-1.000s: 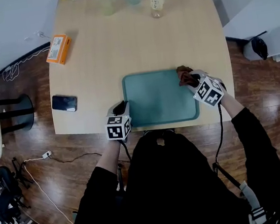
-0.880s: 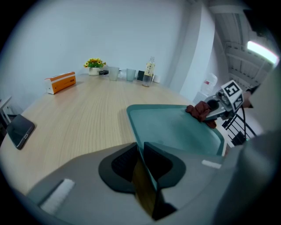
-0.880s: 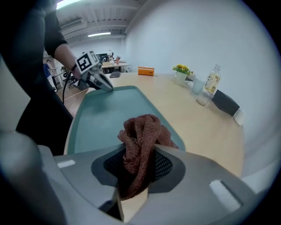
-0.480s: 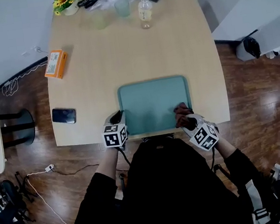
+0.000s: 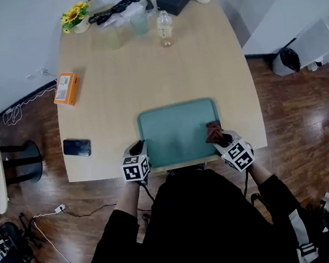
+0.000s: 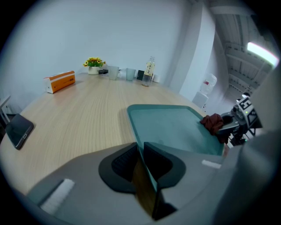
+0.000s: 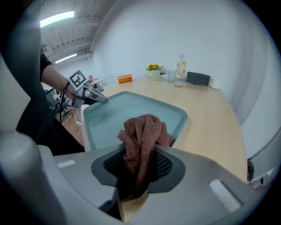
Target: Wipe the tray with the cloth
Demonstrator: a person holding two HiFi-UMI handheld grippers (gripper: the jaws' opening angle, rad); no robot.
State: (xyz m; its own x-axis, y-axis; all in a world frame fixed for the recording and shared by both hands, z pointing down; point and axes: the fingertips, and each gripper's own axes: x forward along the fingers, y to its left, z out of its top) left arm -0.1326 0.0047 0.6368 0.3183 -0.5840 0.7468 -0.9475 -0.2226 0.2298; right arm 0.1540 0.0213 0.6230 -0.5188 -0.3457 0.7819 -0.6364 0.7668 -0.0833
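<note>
The cloth (image 7: 141, 132) is a coarse, rough knit — the tray (image 5: 171, 134) smooth, faintly glossy plastic, the table (image 5: 144, 70) matt wood-grain.

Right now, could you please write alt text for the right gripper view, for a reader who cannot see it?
The right claw is closed on a bunched reddish-brown knitted cloth at the rim of a teal rectangular plastic tray on a light wooden table. Across the tray, the left claw grips its opposite edge.
</note>
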